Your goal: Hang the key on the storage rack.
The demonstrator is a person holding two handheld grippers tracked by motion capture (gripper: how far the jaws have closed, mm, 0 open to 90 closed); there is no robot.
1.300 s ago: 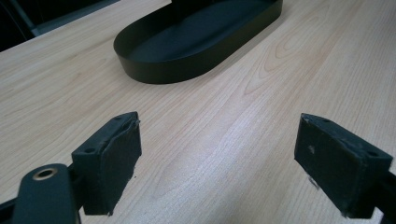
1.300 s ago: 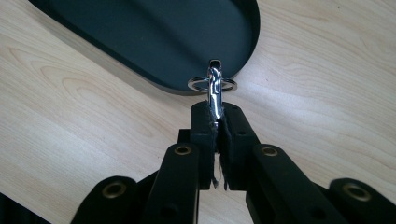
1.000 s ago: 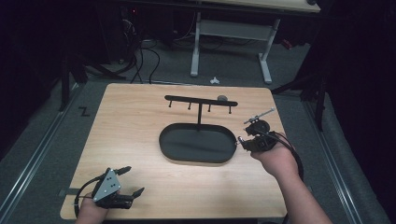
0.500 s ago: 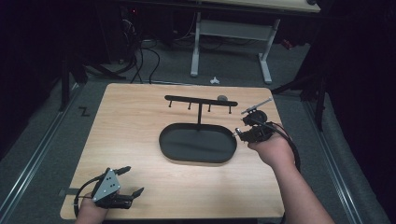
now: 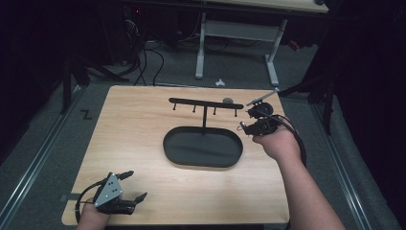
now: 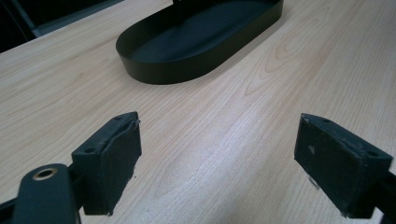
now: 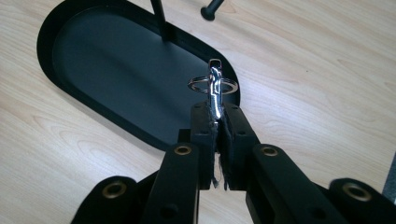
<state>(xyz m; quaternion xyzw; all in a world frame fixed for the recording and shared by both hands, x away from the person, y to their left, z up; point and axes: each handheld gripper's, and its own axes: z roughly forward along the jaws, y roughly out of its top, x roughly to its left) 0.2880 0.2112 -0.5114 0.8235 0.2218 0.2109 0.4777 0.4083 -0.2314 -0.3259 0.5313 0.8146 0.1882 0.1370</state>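
1. Table (image 5: 139,143): light wood-grain top, standing on a grey floor with dark surroundings; a second table frame stands beyond its far edge.
2. Tray (image 5: 203,147): black, oval, shallow with a low rim, lying at the middle of the table, slightly toward the right edge. Its inside is bare. Seen also in the left gripper view (image 6: 196,42) and the right gripper view (image 7: 116,60).
3. Rack (image 5: 206,103): a thin black post rising from the far rim of the tray, carrying a horizontal black bar with short pegs hanging beneath it. The bar runs parallel to the far edge of the table.
4. Small round grey thing (image 5: 228,100): on the table just behind the bar, toward the far right; too small to identify.
5. Left gripper (image 5: 134,186): at the near left corner of the table, held low by a hand (image 5: 91,218), grey three-cornered plate on top. Jaws spread wide apart with nothing but bare table top between them; pads (image 6: 116,158) are black foam.
6. Right gripper (image 5: 242,125): held by a hand (image 5: 277,143) above the table just beside the right end of the tray, near the right end of the bar. Jaws clenched on a metal clip.
7. Metal clip (image 7: 214,88): silver, with a small ring at its top, standing upright out of the pinched pads, above the tray's rim.
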